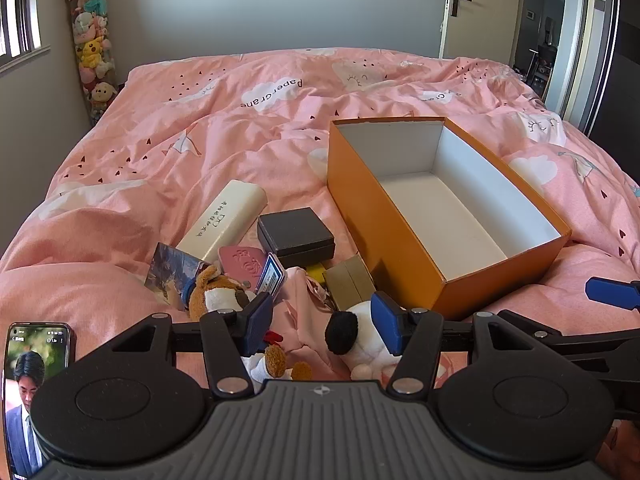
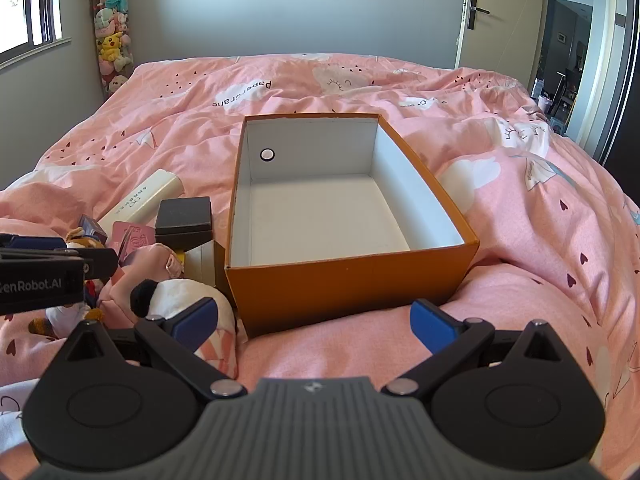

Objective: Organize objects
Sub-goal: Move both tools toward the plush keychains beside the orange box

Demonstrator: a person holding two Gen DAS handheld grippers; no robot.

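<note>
Nearest the lens in the left wrist view, the left tool [image 1: 320,322] hangs over a heap of small things, its blue pads parted and pressing on nothing; a black-and-white plush toy [image 1: 362,338] lies just beside its right pad, and a brown plush toy [image 1: 218,290] sits at its left pad. A phone [image 1: 32,392] with a lit screen lies at the far left on the bed [image 1: 120,184], which is covered by a crumpled pink duvet printed with white clouds, small dark hearts and the words "Paper crane".

Going rightward through the heap: a picture card [image 1: 170,274], a cream case [image 1: 224,216] with a line of small printed characters too fine to read, a pink embossed case [image 1: 244,260], a card bearing a barcode [image 1: 271,278], a black box [image 1: 295,236], pink cloth [image 1: 300,304] and a small brown carton [image 1: 348,284]. Right of them stands the open orange box [image 1: 384,232], white inside and holding nothing.

The right tool [image 2: 314,324] hovers just before that box's near wall, its pads spread wide and gripping nothing. "GenRobot.AI" is printed on the left tool's side.

Grey walls, a window at left, a column of stuffed toys [image 1: 92,40] in the corner and an open door [image 1: 480,8] at right enclose the room.
</note>
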